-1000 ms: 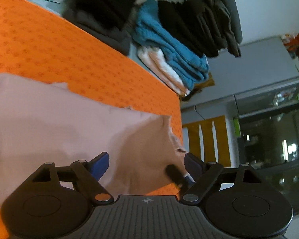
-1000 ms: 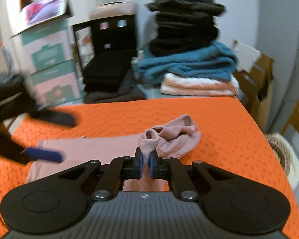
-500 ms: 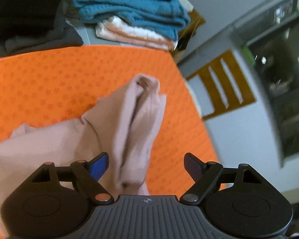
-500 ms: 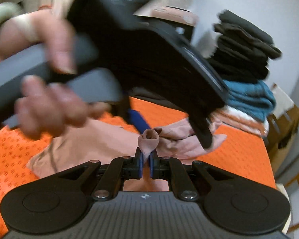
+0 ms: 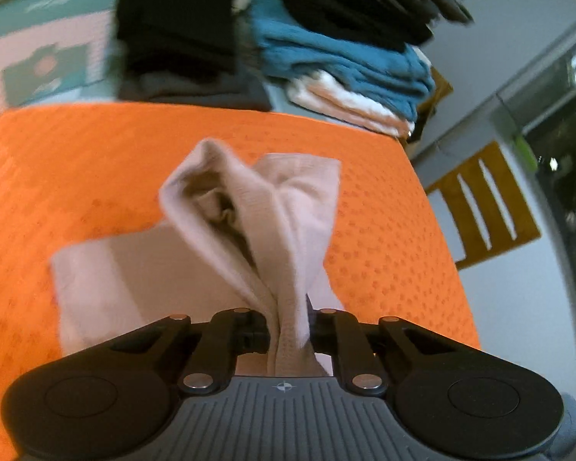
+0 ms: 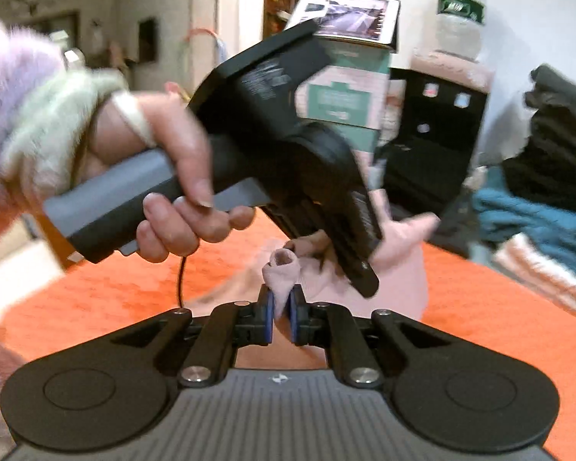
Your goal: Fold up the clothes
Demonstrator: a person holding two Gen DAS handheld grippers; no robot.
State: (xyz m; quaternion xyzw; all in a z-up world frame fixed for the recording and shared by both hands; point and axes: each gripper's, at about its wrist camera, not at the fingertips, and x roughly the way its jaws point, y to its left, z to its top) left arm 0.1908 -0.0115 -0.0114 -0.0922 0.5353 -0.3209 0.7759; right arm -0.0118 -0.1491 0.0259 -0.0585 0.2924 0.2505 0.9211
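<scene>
Orange cloth with a fine dotted weave covers the table [image 5: 76,161], and behind it sit piles of folded clothes [image 5: 349,61]: black, teal knit, and white with peach. On the table lies a pale pink garment [image 5: 126,276], soft and ribbed, partly flat and partly gathered up into a ridge. The left hand-held gripper [image 5: 288,330] is clamped on a twisted bunch of this fabric, which rises from its jaws into an open, tube-like fold. In the right wrist view, the right hand-held gripper [image 6: 281,317] pinches a small rolled tip of the same garment between blue pads [image 6: 269,315]. A hand [image 6: 172,176] in a fuzzy lilac sleeve [image 6: 15,88] wraps the grey handle of the left tool, angled downward over the fabric.
</scene>
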